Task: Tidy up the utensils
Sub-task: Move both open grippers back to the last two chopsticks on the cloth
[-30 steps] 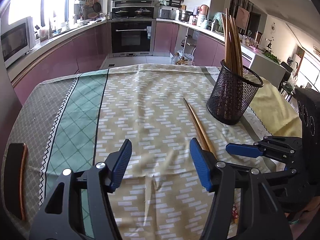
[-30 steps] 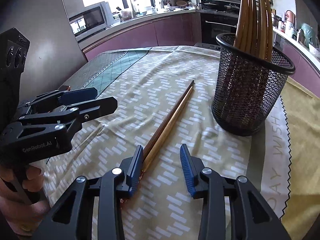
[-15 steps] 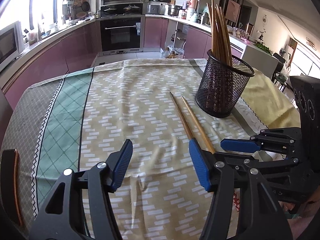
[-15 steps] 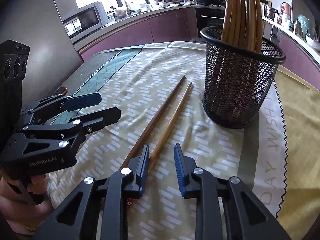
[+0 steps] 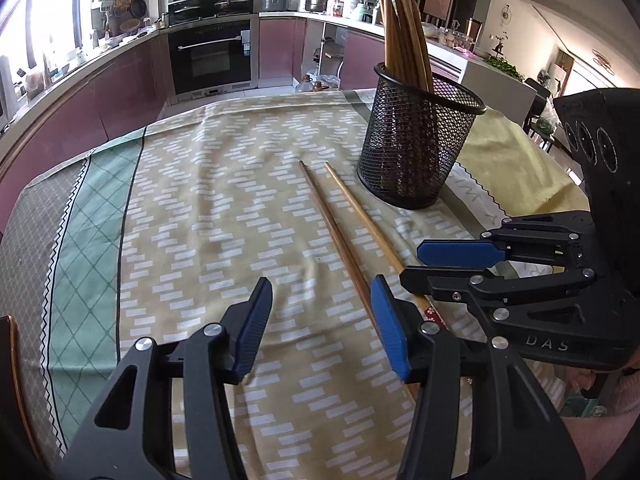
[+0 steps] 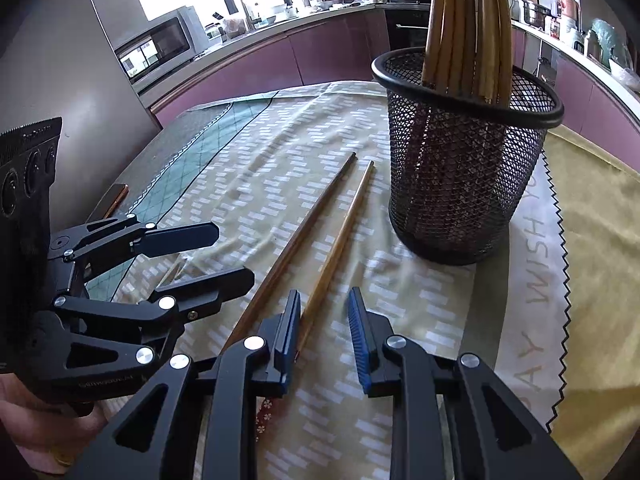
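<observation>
Left gripper [image 5: 320, 320] pitched steeply down over the tablecloth [image 5: 192, 216], hand behind it mostly out of view. Jaws stand moderately wide and have just been closing; only cloth between the blue pads, nothing gripped. In the right wrist view it [image 6: 200, 256] sits at about 9 o'clock, off to the side of the loose sticks.

Right gripper [image 6: 324, 336] likewise tilted down, low to the table. Jaws narrow, a slim gap left between the pads. Lighter chopstick [image 6: 340, 240] runs up from between the pads toward 12 o'clock; its near end lies against the inner face of the left pad, the right pad apart from it. Whether the pads pinch it cannot be told; no firm grip shows. From the left wrist view this gripper [image 5: 452, 260] lies at 3 o'clock, over the near ends of the sticks.

Count: two loose chopsticks on the cloth, side by side, nearly parallel, slightly apart. Darker chopstick [image 6: 296, 236] just left of the right gripper's left pad, outside the jaws. In the left wrist view the same stick [image 5: 336, 236] passes just inside that gripper's right pad, heading to 12 o'clock.

One black mesh holder [image 6: 464, 184], upright, at 1 o'clock from the right gripper, just beyond the far tips of the loose pair. Bundle of chopsticks [image 6: 468, 28] standing in it; exact number unreadable, sticks overlap.
</observation>
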Motion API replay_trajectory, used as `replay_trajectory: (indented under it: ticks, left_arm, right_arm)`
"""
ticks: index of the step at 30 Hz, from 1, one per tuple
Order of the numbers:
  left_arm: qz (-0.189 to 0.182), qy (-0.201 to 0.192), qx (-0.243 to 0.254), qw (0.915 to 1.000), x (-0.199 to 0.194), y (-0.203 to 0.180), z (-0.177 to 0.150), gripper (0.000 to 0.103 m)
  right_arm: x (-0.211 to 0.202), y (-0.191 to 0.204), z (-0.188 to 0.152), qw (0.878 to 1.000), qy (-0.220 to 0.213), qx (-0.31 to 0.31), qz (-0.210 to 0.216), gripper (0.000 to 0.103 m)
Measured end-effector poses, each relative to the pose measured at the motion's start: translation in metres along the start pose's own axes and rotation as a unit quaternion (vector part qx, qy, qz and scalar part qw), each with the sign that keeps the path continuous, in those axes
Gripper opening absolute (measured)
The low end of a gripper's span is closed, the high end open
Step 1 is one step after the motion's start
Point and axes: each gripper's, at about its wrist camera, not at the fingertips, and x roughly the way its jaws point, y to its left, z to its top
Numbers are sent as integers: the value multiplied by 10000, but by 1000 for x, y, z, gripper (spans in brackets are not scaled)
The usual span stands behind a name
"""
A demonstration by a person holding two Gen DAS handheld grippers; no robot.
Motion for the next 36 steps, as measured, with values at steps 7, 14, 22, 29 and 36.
replay_trajectory:
  ticks: [7,14,22,29,36]
  left_arm:
    - [-153,156,49,9997,11,-6,3,37]
    - [-299,221,-26,9993,14,-7,1,25]
    - [-310,200,-290,9989,10,-8,-5,14]
    - [-133,192,-252,9994,9,-8,-2,16]
    - [5,232,-158,9996,27,-4,18,16]
  right_arm:
    - [0,-3,5,10000,-33,22,-18,24]
    - [0,-6,10,9999,-98,72,81,24]
    - [11,-5,15,10000,-60,0,-79,22]
    - [11,-9,16,9999,-35,39,-133,18]
    - [16,-9,23,9998,-14,19,-187,18]
